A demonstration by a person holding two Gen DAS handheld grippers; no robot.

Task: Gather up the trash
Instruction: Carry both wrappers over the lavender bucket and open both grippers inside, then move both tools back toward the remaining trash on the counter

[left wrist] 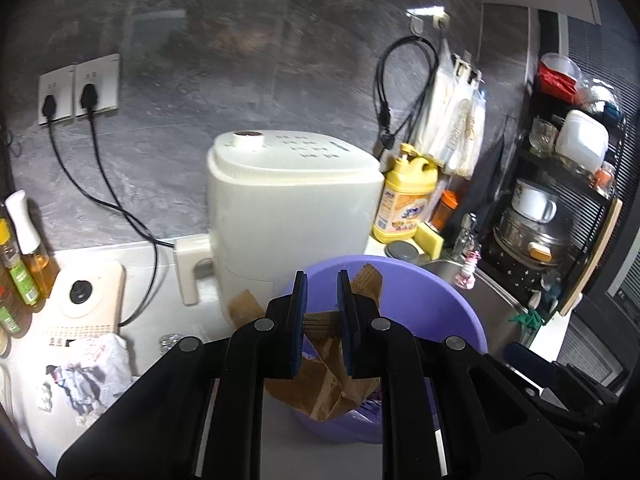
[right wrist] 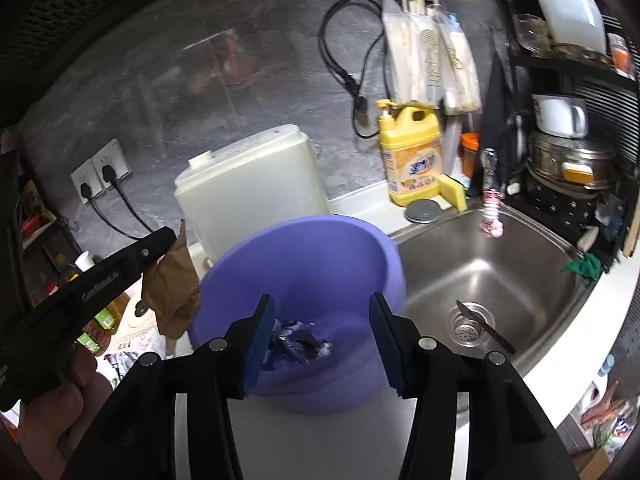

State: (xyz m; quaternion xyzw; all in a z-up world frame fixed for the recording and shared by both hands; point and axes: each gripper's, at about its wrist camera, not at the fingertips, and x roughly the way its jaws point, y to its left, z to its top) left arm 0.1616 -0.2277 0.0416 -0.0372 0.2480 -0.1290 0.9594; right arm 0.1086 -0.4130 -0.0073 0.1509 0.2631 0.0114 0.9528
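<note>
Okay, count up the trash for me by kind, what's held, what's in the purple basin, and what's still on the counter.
Brown paper bag, held by the left gripper at the purple basin: 1
Crumpled wrapper in the basin: 1
Crumpled wrapper on the counter: 1
Total: 3

Brown paper bag's (left wrist: 320,396) middle hidden behind fingers (left wrist: 298,312); basin's (left wrist: 440,300) near rim likewise.

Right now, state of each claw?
Left claw: shut on the crumpled brown paper bag.
Right claw: open, empty, over the purple plastic basin.
</note>
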